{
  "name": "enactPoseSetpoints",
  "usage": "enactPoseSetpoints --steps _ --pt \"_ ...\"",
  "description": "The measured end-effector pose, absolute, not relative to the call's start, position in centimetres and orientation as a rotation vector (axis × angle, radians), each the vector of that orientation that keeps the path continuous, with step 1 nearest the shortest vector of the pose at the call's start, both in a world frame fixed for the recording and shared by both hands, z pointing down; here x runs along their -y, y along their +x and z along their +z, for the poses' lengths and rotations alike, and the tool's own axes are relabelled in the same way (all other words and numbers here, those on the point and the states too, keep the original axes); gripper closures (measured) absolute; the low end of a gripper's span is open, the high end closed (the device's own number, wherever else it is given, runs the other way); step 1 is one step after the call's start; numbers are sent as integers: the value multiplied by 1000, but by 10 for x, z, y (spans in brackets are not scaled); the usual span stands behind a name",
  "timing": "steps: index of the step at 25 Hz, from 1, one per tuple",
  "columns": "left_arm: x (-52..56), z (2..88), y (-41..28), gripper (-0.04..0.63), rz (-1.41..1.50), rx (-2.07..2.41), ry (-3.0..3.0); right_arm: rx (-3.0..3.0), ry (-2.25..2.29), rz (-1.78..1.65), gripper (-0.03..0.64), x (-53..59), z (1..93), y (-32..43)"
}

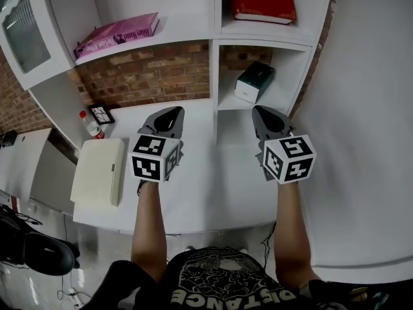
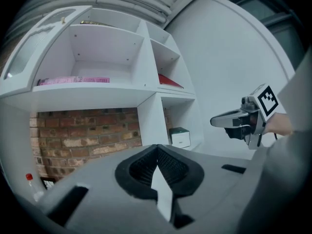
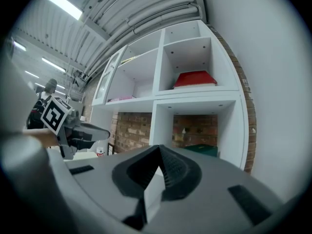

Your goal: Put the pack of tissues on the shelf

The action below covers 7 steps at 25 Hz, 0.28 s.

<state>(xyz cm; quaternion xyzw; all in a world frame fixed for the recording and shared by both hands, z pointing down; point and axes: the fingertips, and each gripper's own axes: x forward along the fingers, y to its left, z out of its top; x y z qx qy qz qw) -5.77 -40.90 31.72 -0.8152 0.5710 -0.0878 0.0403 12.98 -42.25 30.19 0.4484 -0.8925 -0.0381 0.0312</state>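
The pack of tissues (image 1: pixel 253 81), dark green on top with white sides, lies in the lower right compartment of the white shelf (image 1: pixel 213 76). It also shows in the left gripper view (image 2: pixel 180 137) and, as a green top, in the right gripper view (image 3: pixel 201 150). My left gripper (image 1: pixel 169 116) hovers over the white counter (image 1: pixel 206 192), shut and holding nothing. My right gripper (image 1: pixel 263 115) is beside it, just in front of the tissue compartment, its jaws meeting at the tip and empty. Each gripper sees the other: the right one (image 2: pixel 214 122) and the left one (image 3: pixel 105 133).
A pink book (image 1: pixel 117 36) lies on the wide upper shelf and a red book (image 1: pixel 263 0) in the upper right compartment. On the counter's left stand a red-capped bottle (image 1: pixel 91 124), a small framed picture (image 1: pixel 101 113) and a cream flat case (image 1: pixel 99 171). A white wall closes the right side.
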Motion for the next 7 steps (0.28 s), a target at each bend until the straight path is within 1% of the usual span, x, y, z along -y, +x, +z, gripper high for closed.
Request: enactPoseSetpoints --steps 7 --pt "410 322 -58 588 -247 -1750 -2540 2750 1378 -138 614 424 299 129"
